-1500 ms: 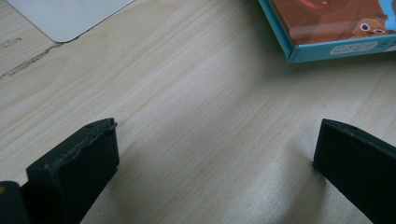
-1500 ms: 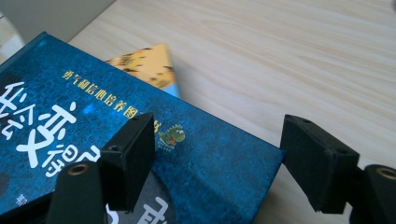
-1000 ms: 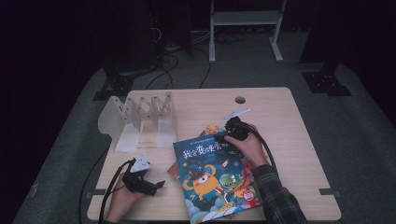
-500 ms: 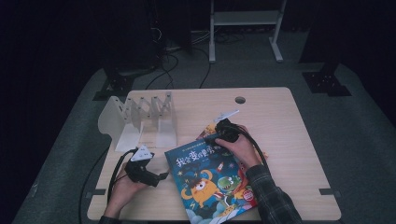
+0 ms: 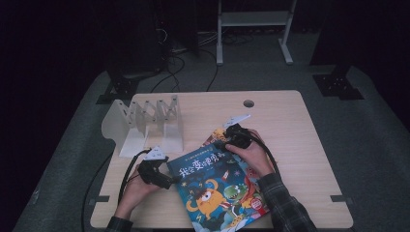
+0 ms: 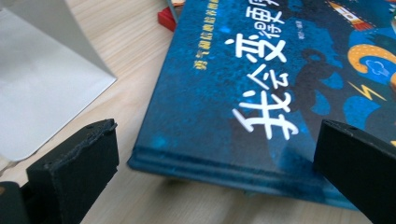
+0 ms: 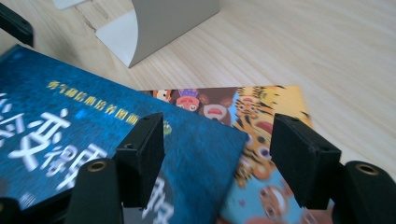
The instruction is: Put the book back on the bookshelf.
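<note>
Underneath, pale wooden table (image 5: 290, 145) in a seemingly dark room; left gripper (image 5: 167, 182) and right gripper (image 5: 221, 144) both wide.

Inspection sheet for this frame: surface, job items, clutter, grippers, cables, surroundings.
Surface: wooden table, cable hole near far edge.
Job's things: blue picture book lying atop an orange picture book.
Clutter: white book rack at far left.
Grippers: left gripper open at the blue book's left edge; right gripper open over its far corner, jaws just been closing, not pressing.
Cables: black cable trailing from left gripper.
Surroundings: dark floor, white stand beyond.
</note>
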`<state>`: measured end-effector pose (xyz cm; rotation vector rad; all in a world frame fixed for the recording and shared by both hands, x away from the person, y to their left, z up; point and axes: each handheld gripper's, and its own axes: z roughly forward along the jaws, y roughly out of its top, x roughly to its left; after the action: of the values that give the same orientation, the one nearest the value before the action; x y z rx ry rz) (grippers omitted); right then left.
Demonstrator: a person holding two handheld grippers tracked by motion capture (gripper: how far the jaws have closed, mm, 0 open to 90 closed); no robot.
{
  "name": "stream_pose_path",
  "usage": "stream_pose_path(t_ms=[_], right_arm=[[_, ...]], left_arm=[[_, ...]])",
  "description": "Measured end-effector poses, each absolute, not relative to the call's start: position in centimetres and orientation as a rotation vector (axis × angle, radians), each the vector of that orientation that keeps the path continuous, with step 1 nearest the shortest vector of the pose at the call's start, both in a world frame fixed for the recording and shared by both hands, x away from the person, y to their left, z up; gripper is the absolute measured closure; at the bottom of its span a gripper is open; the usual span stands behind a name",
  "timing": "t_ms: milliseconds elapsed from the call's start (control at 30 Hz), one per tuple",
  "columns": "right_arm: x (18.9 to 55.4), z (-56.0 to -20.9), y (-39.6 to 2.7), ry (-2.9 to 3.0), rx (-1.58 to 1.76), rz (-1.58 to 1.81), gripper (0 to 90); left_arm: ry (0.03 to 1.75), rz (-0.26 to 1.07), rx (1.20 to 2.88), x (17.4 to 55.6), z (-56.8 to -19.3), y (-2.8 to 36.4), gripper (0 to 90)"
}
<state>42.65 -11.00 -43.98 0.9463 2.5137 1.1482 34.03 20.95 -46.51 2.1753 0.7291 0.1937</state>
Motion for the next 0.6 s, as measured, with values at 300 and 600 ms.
stream_pose_path(t_ms=[300,600], right_arm=[[38.5,-43.5,-15.7,2.474,0.975,1.202,33.1],[34.7,-44.5,-19.8,2.442,1.023,1.19,32.0]], left_arm=[[0.727,0.16,2.184,34.2,-46.6,20.3,0.0],[0.734,0.163,2.181,34.2,-46.6,20.3,0.0]])
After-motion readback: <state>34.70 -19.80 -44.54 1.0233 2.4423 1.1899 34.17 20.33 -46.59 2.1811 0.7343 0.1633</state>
